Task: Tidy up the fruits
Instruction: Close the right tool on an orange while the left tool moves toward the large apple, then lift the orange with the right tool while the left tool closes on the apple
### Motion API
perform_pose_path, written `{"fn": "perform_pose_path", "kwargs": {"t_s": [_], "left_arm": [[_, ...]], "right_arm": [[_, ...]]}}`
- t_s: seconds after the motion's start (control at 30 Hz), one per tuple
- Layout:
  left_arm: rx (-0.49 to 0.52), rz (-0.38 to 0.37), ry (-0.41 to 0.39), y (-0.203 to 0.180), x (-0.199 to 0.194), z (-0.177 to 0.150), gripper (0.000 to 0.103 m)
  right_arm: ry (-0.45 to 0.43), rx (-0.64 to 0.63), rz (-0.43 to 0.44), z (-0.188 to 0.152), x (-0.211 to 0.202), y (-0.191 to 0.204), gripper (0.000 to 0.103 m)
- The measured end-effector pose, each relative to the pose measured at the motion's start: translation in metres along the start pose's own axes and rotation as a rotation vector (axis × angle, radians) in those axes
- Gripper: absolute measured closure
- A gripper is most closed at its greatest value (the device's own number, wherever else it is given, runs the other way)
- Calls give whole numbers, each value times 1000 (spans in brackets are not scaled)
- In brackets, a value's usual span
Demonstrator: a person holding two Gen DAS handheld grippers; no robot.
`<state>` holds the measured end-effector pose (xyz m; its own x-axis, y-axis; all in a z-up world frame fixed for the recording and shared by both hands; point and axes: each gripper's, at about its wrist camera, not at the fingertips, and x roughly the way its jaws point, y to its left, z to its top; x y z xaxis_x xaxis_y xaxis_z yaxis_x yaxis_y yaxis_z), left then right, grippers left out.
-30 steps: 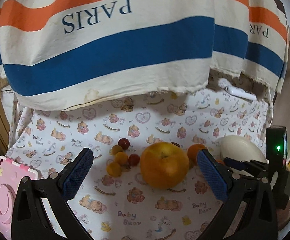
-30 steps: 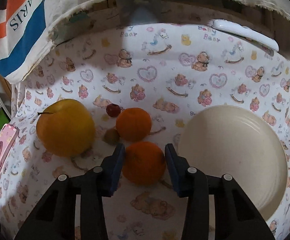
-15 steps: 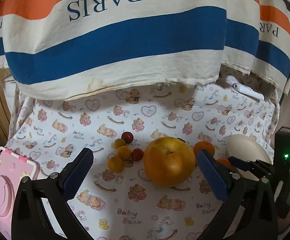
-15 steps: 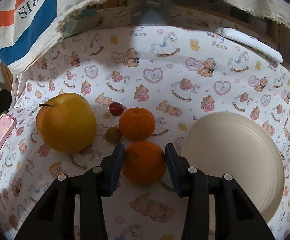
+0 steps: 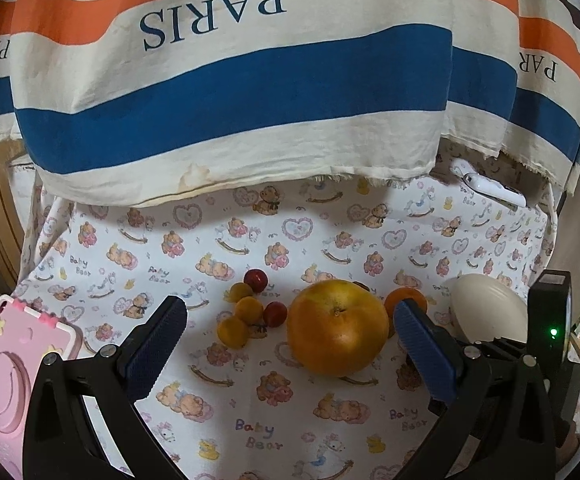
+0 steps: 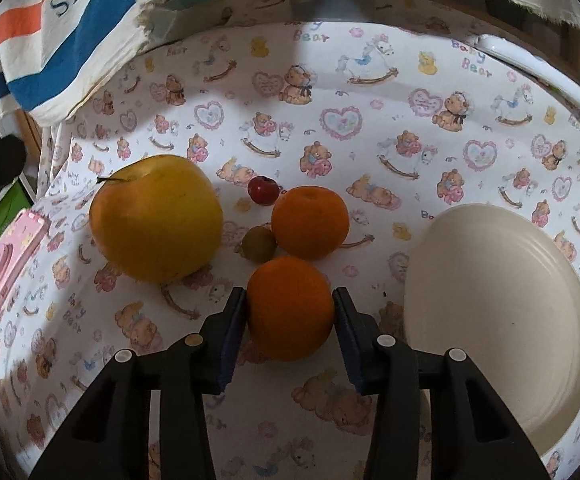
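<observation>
My right gripper (image 6: 290, 310) is shut on an orange (image 6: 290, 307), held just above the bear-print cloth. A second orange (image 6: 309, 222), a small greenish fruit (image 6: 258, 243), a red cherry-sized fruit (image 6: 264, 190) and a large yellow apple (image 6: 156, 218) lie beyond it. A cream plate (image 6: 497, 312) sits to the right. My left gripper (image 5: 290, 344) is open and empty, hovering in front of the large apple (image 5: 337, 327) and a cluster of small yellow and red fruits (image 5: 246, 312).
A pink toy case (image 5: 6, 364) lies at the left edge. A striped PARIS cloth (image 5: 230, 80) hangs over the back. A white remote-like object (image 5: 493, 188) lies at the far right. My right gripper's body (image 5: 545, 344) is beside the plate (image 5: 489, 304).
The right gripper's fingers have closed snugly on the orange and lifted it slightly. The left gripper has pulled back and up a little, staying open.
</observation>
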<state>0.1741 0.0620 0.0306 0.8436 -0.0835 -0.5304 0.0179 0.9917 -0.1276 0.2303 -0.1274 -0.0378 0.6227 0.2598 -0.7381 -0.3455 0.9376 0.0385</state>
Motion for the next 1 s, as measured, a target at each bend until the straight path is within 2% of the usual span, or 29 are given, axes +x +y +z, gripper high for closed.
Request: {"fn": "perform_pose_path", "kwargs": {"t_s": [0.1, 0.27, 0.4, 0.5, 0.63, 0.87, 1.0], "left_arm": [[9, 8, -9, -1, -2, 1, 0], [30, -1, -45, -5, -12, 2, 0], [54, -35, -47, -11, -14, 2, 0], [83, -28, -55, -17, -14, 0, 0], [121, -27, -52, -24, -11, -2, 0], [198, -22, -23, -40, 2, -10, 2], [159, -87, 69, -42, 22, -8, 3]], "right_arm": [[-34, -18, -16, 0, -8, 4, 59], [-149, -6, -26, 3, -30, 3, 59], [-239, 13, -134, 5, -45, 0, 59], [-278, 11, -176, 7, -53, -2, 59], [-376, 27, -154, 5, -67, -6, 59], [-395, 59, -192, 3, -61, -11, 59], [-411, 80, -190, 2, -65, -16, 59]]}}
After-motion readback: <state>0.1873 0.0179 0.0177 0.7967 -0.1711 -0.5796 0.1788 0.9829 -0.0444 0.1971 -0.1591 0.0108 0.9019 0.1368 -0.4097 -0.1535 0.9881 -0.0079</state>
